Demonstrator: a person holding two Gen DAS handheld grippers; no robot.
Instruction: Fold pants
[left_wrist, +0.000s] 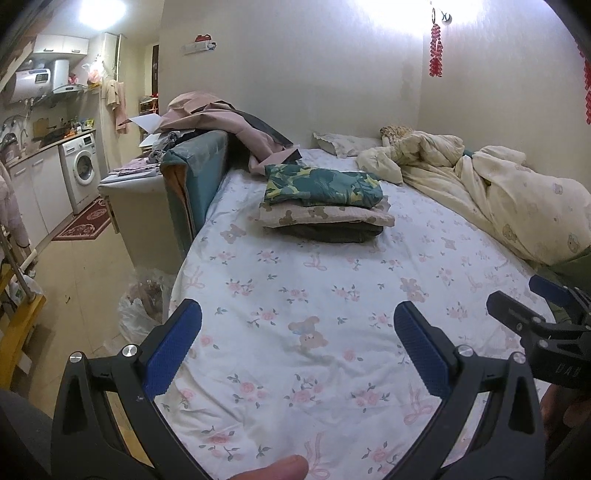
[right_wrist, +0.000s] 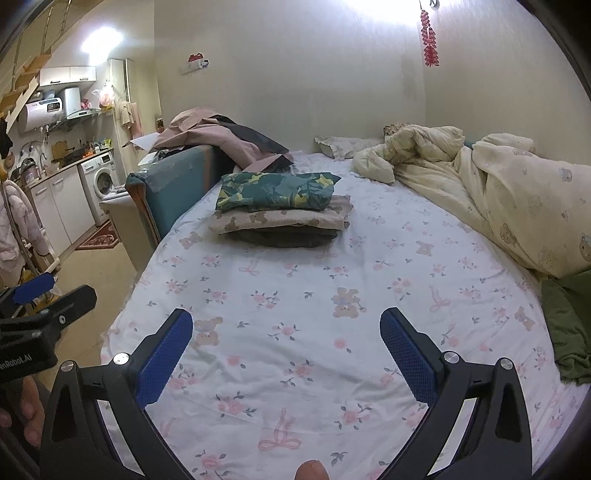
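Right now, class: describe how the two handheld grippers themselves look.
Both the left gripper and the right gripper have black angular frames with triangular cut-outs, silver round bolts and blue textured pads. The left one's side carries white lettering, seen from the right camera. No cables or sleeves show.

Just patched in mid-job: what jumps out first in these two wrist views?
A stack of folded clothes, green camouflage on top, sits mid-bed on the floral sheet. A rumpled cream duvet fills the right side. The left gripper and right gripper hover open and empty.
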